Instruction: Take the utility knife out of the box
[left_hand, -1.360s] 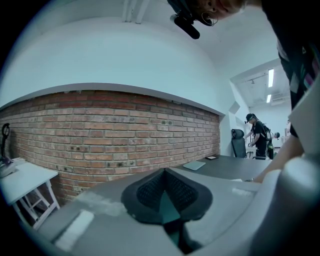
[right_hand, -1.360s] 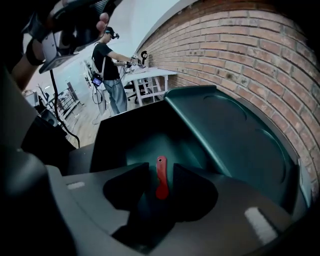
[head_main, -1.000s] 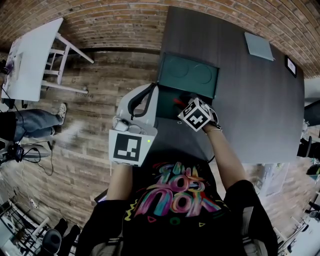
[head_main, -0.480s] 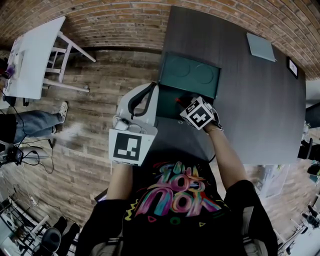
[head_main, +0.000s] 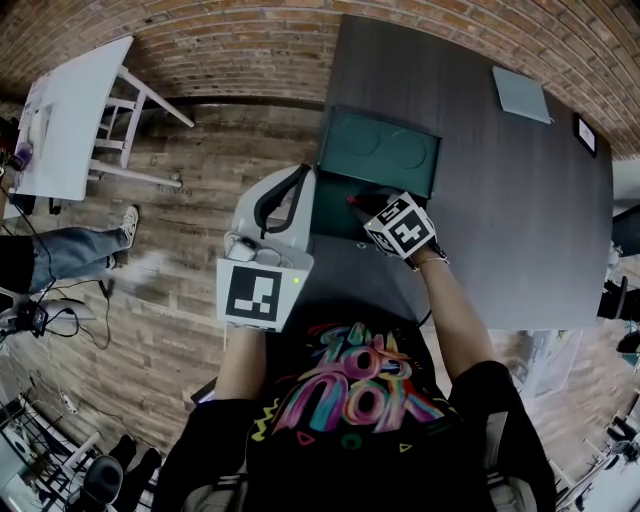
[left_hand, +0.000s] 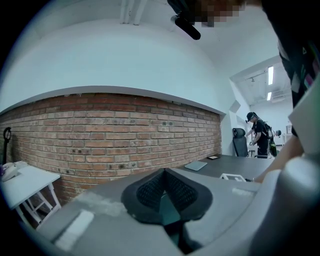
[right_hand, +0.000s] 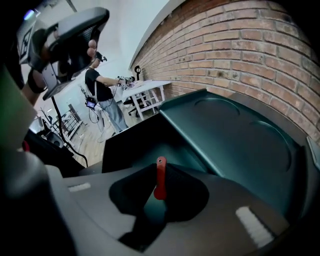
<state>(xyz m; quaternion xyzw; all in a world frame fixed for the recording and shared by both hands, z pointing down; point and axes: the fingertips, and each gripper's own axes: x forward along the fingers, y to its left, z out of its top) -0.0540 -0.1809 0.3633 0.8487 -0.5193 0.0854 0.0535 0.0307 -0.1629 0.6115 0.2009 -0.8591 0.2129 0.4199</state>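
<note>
Clamping the red utility knife (right_hand: 160, 176) between the right jaws, over the open box (head_main: 325, 206).

Jaws of the right gripper (head_main: 368, 208) have just been closing, and now their pads press on the two flat sides of the utility knife. Its thin red end, with a small hole, sticks out a little past the jaw tips, and the rest runs back between the pads. Beyond the tips is the dark inside of the box, with the raised lid (right_hand: 235, 135) to their right. Jaws of the left gripper (left_hand: 163, 175) are together with nothing between them, and they point toward a brick wall (left_hand: 125, 135).
</note>
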